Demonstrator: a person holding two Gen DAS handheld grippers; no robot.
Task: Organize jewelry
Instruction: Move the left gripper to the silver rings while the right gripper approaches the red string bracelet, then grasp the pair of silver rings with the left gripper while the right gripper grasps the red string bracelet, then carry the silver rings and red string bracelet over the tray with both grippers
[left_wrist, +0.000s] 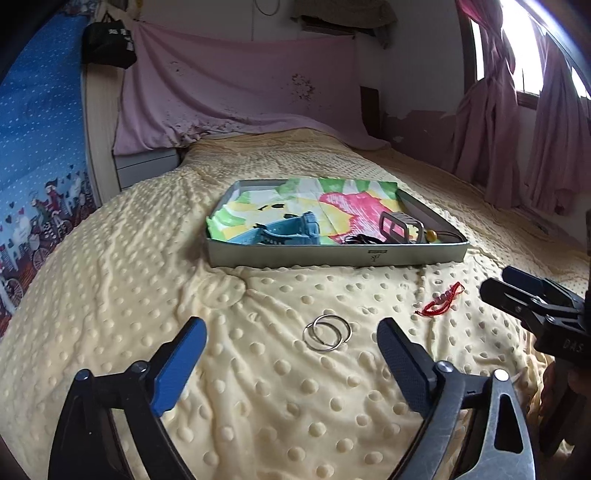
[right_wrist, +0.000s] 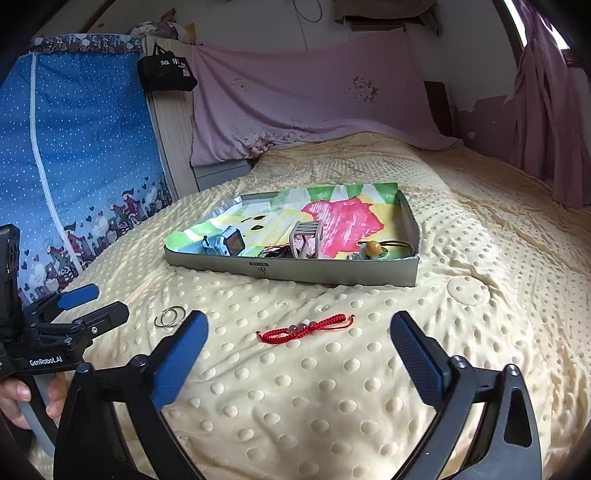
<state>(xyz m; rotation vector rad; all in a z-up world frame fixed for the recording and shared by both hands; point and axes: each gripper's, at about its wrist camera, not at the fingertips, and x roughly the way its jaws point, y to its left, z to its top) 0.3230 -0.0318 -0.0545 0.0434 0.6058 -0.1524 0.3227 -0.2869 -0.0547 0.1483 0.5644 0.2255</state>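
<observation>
Two silver hoop earrings (left_wrist: 327, 332) lie overlapped on the yellow dotted blanket, just beyond my left gripper (left_wrist: 291, 332), which is open with nothing between its pads. A red braided bracelet (right_wrist: 306, 326) with pale beads lies just ahead of my right gripper (right_wrist: 299, 332), also open and empty. The bracelet (left_wrist: 441, 298) shows to the right in the left wrist view, and the earrings (right_wrist: 170, 316) to the left in the right wrist view. Farther back stands a grey shallow box (left_wrist: 332, 255) lined with colourful paper. It holds a blue watch (left_wrist: 291, 230), a wide silver cuff (left_wrist: 400, 226), dark cords and an amber bead (right_wrist: 373, 248).
The box (right_wrist: 295, 271) sits mid-bed on the blanket (left_wrist: 258, 387). A pink sheet (left_wrist: 240, 88) hangs at the bed's head. A blue patterned wardrobe (right_wrist: 74, 166) stands at the left, pink curtains (left_wrist: 517, 129) at the right. A hand (right_wrist: 22, 398) grips the left gripper's handle.
</observation>
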